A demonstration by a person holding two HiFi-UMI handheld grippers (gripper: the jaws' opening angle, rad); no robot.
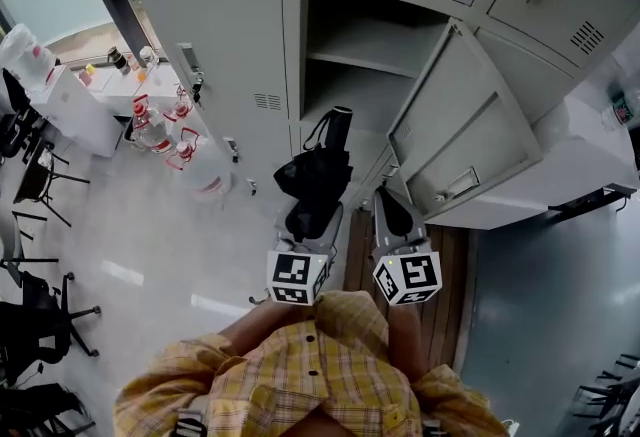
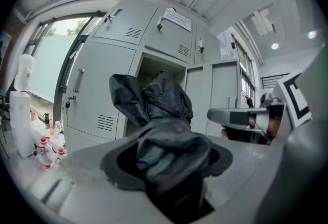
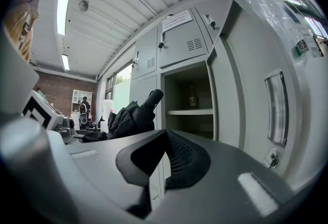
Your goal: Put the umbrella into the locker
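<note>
A black folded umbrella (image 1: 315,175) sticks out level from my left gripper (image 1: 312,220), whose jaws are shut on its crumpled fabric (image 2: 164,136); its handle end (image 1: 340,117) points at the open grey locker (image 1: 360,75). The locker's door (image 1: 460,125) stands swung out to the right, and a shelf (image 1: 360,60) divides the compartment. My right gripper (image 1: 395,210) hangs beside the left one, just right of the umbrella and in front of the door's edge. Its pads (image 3: 179,159) meet with nothing between them. In the right gripper view the umbrella (image 3: 133,115) shows at the left, before the opening (image 3: 189,105).
Closed locker doors (image 1: 225,45) surround the open one. Red-capped water bottles (image 1: 160,130) stand on the floor at the left, by a white table (image 1: 70,100) and black chairs (image 1: 30,165). A small object (image 3: 191,100) sits on the locker's shelf.
</note>
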